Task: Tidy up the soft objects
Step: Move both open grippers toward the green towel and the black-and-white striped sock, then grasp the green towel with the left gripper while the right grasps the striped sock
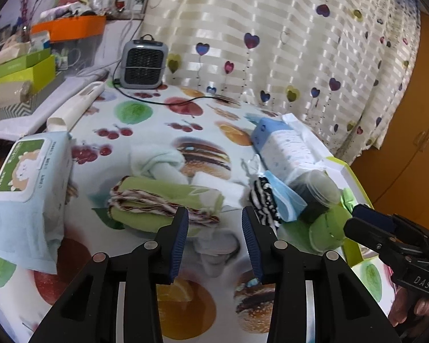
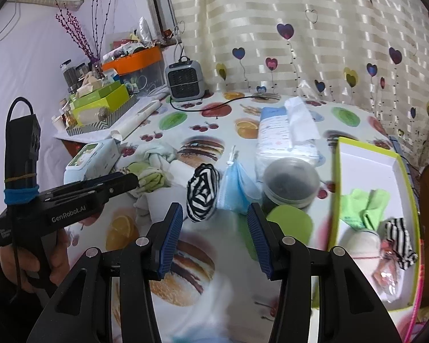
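My left gripper (image 1: 214, 214) is open and empty, just in front of a folded green cloth with striped edges (image 1: 163, 200). A pale green knotted cloth (image 1: 154, 161) lies behind it. A black-and-white striped sock (image 1: 264, 200) and a blue face mask (image 1: 286, 200) lie to the right. My right gripper (image 2: 214, 214) is open and empty, just short of the striped sock (image 2: 201, 193) and the mask (image 2: 234, 185). A green-rimmed white box (image 2: 336, 188) on the right holds a green cloth (image 2: 366, 203) and another striped sock (image 2: 399, 240).
A wipes pack (image 1: 28, 171) lies at the left on a light blue cloth. A tissue pack (image 2: 286, 134), a dark lidded jar (image 2: 290, 183) and a green round pad (image 2: 290, 221) sit near the box. A grey heater (image 1: 143, 64) with its cable stands by the curtain.
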`<state>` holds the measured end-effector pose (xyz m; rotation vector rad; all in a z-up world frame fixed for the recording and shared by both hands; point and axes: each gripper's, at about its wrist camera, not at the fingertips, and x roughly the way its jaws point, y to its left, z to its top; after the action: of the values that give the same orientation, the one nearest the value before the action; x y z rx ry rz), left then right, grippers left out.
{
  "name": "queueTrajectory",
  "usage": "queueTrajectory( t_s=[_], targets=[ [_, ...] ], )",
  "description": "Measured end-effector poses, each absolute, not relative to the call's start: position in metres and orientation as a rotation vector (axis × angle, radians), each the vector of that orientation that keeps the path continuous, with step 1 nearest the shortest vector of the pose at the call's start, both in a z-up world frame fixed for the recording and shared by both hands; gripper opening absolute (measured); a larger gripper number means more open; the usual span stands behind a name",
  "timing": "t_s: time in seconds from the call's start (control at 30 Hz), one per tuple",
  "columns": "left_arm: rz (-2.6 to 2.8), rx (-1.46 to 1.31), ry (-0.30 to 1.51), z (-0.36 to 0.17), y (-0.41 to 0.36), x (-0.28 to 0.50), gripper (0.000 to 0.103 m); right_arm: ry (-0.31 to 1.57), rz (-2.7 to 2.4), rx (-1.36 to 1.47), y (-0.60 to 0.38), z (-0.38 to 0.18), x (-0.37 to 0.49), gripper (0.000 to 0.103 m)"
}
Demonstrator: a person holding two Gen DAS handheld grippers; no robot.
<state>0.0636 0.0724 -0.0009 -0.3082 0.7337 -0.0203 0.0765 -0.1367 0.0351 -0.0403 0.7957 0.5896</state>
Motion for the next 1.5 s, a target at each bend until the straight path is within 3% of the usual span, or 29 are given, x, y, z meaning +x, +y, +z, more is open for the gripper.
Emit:
queueTrajectory(
  t_s=[0.6,0.9,0.97,1.1,1.5],
  targets=[
    [0.025,-0.409,0.738,-0.013,0.111,0.067,0.045,0.898,0.621,-0.118,-0.069,-0.006,0.126,0.048],
    [0.006,-0.567,0.795,-0.032,0.123,0.067,0.055,0.949,0.586,-0.139,-0.062,-0.023,0.138,0.048],
    [-0.003,-0.599,0.802,-0.035,0.124,0.067,0.056,0.948,0.581,-0.138,-0.062,-0.023,0.139,0.032],
    [-0.009,-0.682,0.805,-0.041,0.13,0.072,0.06,0.946,0.578,-0.115,-0.067,-0.023,0.142,0.021],
    [0.02,-0.819,0.788,-0.041,0.138,0.089,0.063,0.926,0.595,-0.099,-0.073,-0.017,0.137,0.017]
  ],
)
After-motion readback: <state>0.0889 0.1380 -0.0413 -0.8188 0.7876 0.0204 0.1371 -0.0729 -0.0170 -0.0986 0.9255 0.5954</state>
